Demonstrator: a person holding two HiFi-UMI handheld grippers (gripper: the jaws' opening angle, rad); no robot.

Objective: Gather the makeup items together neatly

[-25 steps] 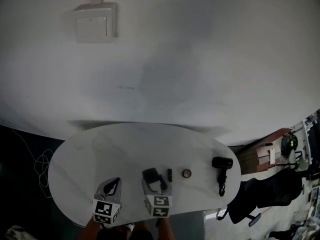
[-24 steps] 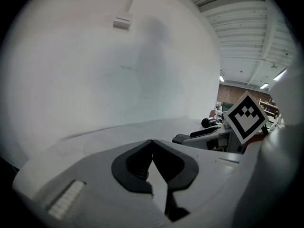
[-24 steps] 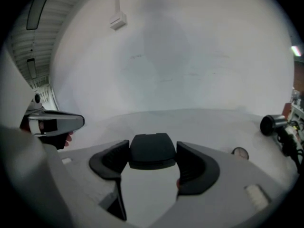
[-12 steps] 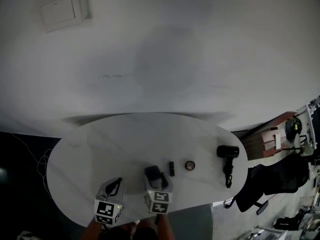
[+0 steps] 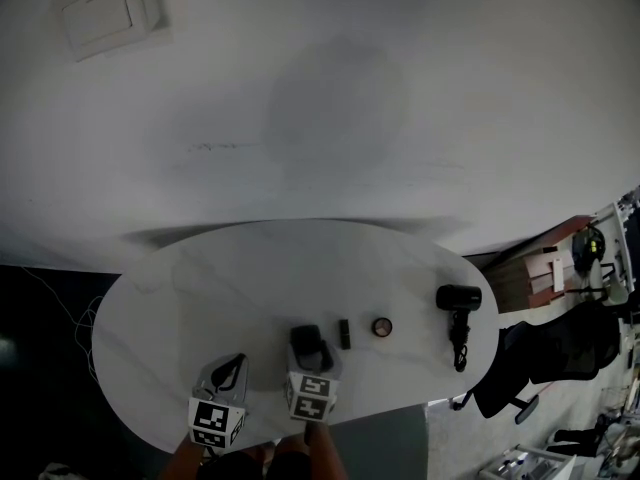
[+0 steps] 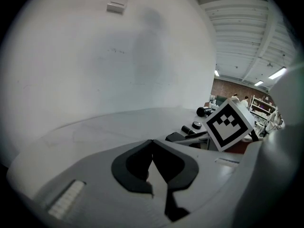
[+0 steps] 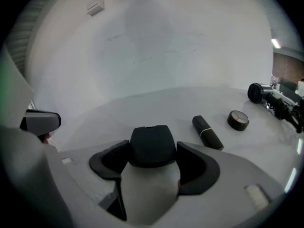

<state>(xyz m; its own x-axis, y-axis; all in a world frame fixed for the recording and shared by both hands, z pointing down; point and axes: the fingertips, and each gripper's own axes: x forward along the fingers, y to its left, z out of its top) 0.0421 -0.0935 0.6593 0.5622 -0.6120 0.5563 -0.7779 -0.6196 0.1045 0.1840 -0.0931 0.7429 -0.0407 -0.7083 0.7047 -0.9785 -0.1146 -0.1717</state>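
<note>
My right gripper is shut on a black compact case, which sits between its two dark pads near the table's front edge. To the right of it lie a black lipstick tube and a small round jar, each apart from the others. My left gripper hangs to the left of the right one, shut with nothing between its jaws. From the left gripper view the compact, lipstick and jar line up to its right.
A black hair dryer with its cord lies at the right end of the white oval table. A white wall with a switch plate rises behind. Chairs and shelves stand on the floor at the right.
The head view has shifted, so the table sits a little higher and more to the right. Both grippers and the items keep their places relative to one another.
</note>
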